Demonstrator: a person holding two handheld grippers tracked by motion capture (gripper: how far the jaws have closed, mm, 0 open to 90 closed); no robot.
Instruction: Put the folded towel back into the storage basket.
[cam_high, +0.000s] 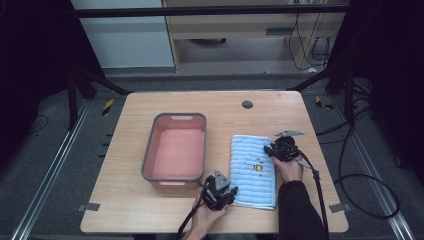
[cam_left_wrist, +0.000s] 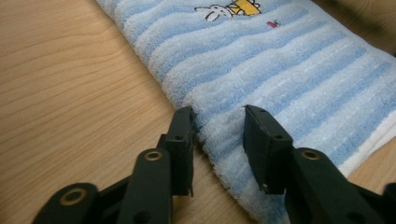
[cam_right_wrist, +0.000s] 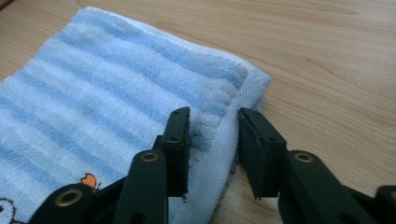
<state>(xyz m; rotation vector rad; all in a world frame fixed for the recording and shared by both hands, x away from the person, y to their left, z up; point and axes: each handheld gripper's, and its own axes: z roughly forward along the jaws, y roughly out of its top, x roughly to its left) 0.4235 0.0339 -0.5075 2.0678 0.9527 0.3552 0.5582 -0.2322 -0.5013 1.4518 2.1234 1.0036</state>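
A folded blue-striped towel (cam_high: 252, 170) with a small cartoon print lies on the wooden table (cam_high: 220, 105), right of centre. My left gripper (cam_high: 231, 191) sits at the towel's near left corner. In the left gripper view its jaws straddle the towel (cam_left_wrist: 280, 70) edge, and the gripper (cam_left_wrist: 217, 116) stands partly open with a gap beside the fabric. My right gripper (cam_high: 270, 149) is at the towel's far right edge. In the right gripper view the towel (cam_right_wrist: 93, 84) hem lies slightly bunched between the jaws of that gripper (cam_right_wrist: 212, 114), which is also partly open.
A pink bin with a grey rim (cam_high: 175, 116) stands just left of the towel, with nothing inside. A small dark round cap (cam_high: 247, 104) sits in the table near its far edge. Cables trail from both grippers toward the near edge.
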